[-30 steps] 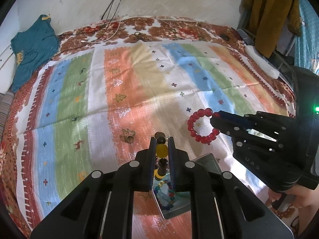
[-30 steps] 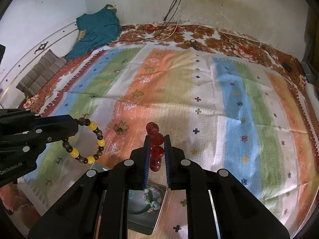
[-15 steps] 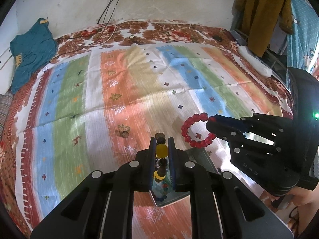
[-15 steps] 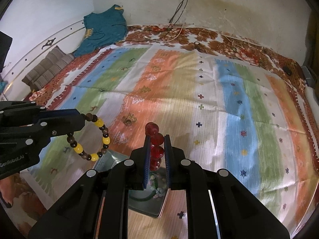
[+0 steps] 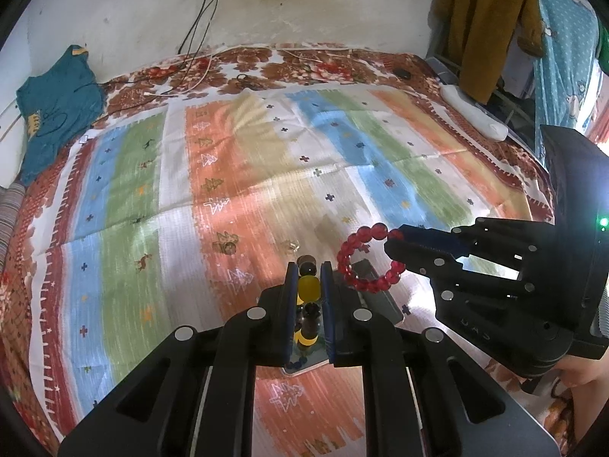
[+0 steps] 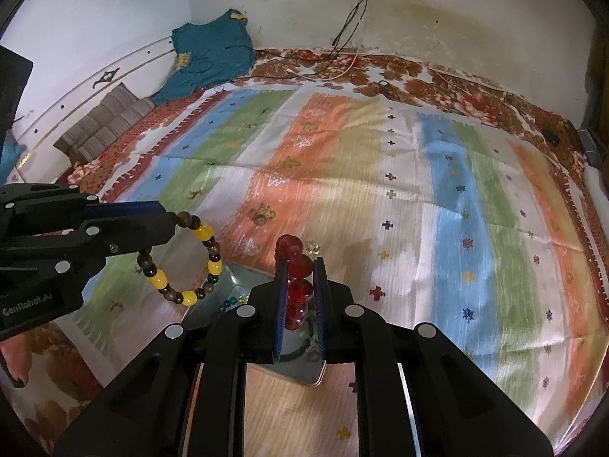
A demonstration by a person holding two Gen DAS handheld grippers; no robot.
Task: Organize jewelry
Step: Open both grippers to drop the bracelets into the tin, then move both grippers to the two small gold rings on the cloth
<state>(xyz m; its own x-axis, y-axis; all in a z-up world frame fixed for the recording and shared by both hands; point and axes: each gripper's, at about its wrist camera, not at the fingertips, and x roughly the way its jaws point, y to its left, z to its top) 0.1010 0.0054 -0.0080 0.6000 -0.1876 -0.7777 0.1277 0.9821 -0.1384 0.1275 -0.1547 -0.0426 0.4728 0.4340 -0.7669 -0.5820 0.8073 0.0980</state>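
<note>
Staying clamped: left fingers (image 5: 309, 278) on yellow-brown bracelet (image 6: 185, 257), right fingers (image 6: 299, 270) on red bracelet (image 5: 361, 259), both farther forward.

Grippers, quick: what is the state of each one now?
Left gripper: closed on the yellow-and-brown bead bracelet.
Right gripper: closed on the red bead bracelet.

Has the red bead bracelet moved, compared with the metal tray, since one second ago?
Yes. In the left wrist view the red bead bracelet now hangs over the tray's far end; earlier it hung beyond the tray, over the striped cloth.
</note>
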